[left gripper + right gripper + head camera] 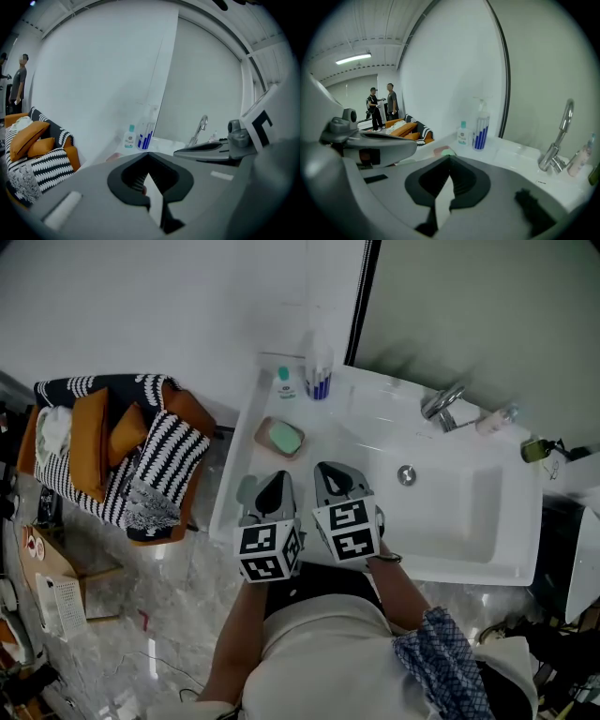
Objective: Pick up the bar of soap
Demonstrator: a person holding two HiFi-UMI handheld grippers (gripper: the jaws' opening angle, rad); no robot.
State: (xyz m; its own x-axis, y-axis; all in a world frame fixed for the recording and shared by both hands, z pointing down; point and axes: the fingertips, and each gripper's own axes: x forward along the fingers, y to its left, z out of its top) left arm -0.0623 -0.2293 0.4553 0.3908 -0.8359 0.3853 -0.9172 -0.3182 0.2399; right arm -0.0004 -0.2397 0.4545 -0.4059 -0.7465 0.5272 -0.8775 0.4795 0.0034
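A pale green bar of soap lies in a pinkish dish on the left ledge of the white sink. Both grippers hover over the sink's near edge, side by side, short of the dish. My left gripper has its jaws together with nothing between them, and the dish is only a pink smear past its tip. My right gripper is shut and empty. Along its jaws, the soap sits just beyond the tip.
A blue-striped pump bottle and a small teal-capped bottle stand at the back of the ledge. The faucet and the basin drain lie to the right. A striped armchair with orange cushions stands left of the sink.
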